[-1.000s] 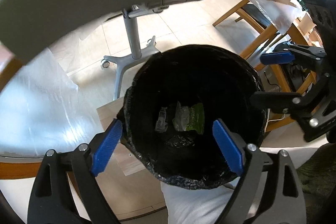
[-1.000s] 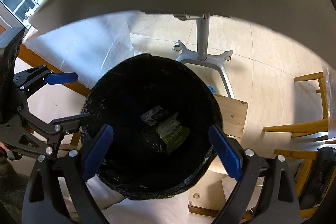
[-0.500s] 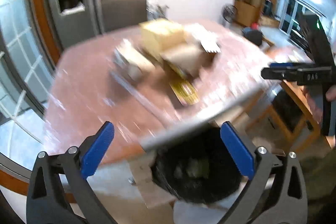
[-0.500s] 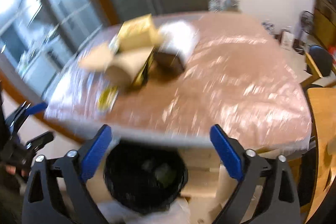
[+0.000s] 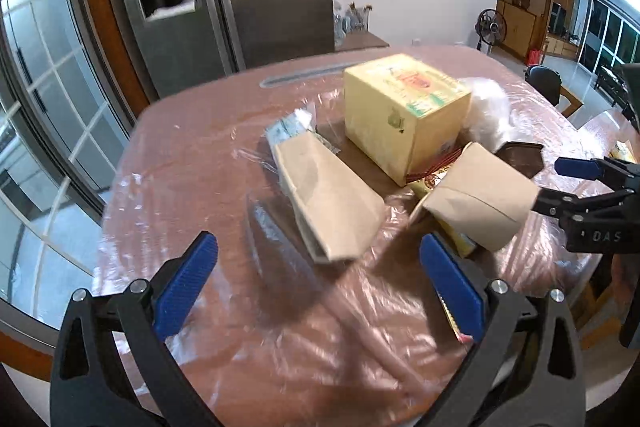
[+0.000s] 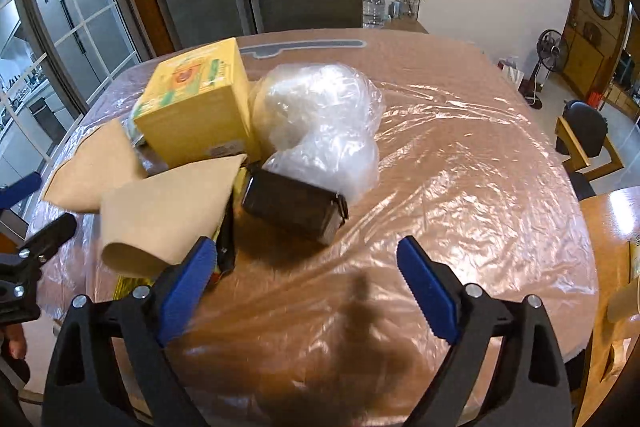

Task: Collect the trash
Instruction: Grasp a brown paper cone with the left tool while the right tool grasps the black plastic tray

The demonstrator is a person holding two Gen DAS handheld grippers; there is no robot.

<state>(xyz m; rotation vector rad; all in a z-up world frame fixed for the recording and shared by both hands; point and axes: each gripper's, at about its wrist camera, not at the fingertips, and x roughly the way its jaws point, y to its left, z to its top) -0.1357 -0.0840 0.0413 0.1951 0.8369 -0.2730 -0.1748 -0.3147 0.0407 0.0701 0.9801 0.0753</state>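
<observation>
Both claws, left claw (image 5: pixel 318 281) and right claw (image 6: pixel 307 279), rose from the bin, gaping empty; only right view shows a dark, perhaps plastic, box (image 6: pixel 294 207).

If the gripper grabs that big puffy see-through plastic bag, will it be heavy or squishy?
The clear plastic bag looks crumpled and puffed, so it probably squashes and feels light for its size. Its glossy film may slip between the right gripper pads. It leans against the yellow box, so pulling it might nudge that.
</observation>
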